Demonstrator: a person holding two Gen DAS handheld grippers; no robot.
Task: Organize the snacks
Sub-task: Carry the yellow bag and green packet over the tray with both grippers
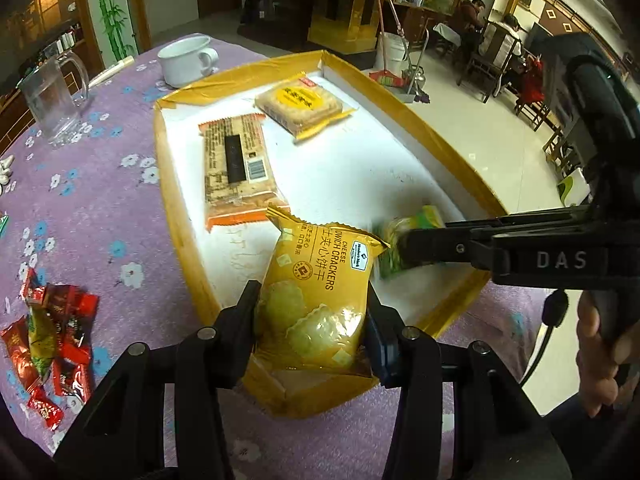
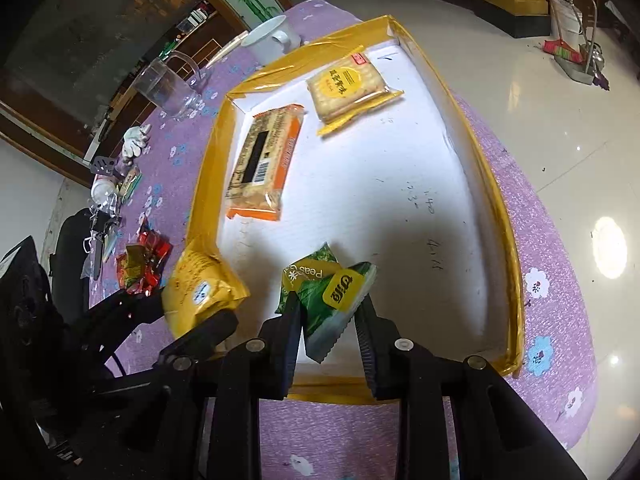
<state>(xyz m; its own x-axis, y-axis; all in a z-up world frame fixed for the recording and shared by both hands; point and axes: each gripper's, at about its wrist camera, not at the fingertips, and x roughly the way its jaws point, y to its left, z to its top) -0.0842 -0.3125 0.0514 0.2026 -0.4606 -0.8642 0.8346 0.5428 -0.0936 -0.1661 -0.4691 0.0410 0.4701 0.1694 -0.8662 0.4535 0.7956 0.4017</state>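
The yellow cracker packet (image 1: pixel 314 300) is clenched between the left tongs (image 1: pixel 312 308), raised over the near rim of the yellow-edged tray (image 1: pixel 416 120). Just beside it, further along the same near rim, the right tongs (image 2: pixel 326 304) are clamped on a green pea packet (image 2: pixel 328 292), which hangs tilted above the tray's white floor. Deeper inside the tray, an orange biscuit pack (image 1: pixel 236 168) lies flat toward its left wall, and a clear-wrapped yellow biscuit pack (image 1: pixel 302 106) lies near its far end. Outside the tray on the purple flowered counter (image 1: pixel 100 200), red candies (image 1: pixel 48 344) are heaped left of its near corner; a white mug (image 1: pixel 186 60) and a clear jug (image 1: pixel 54 96) stand beyond its far-left corner.
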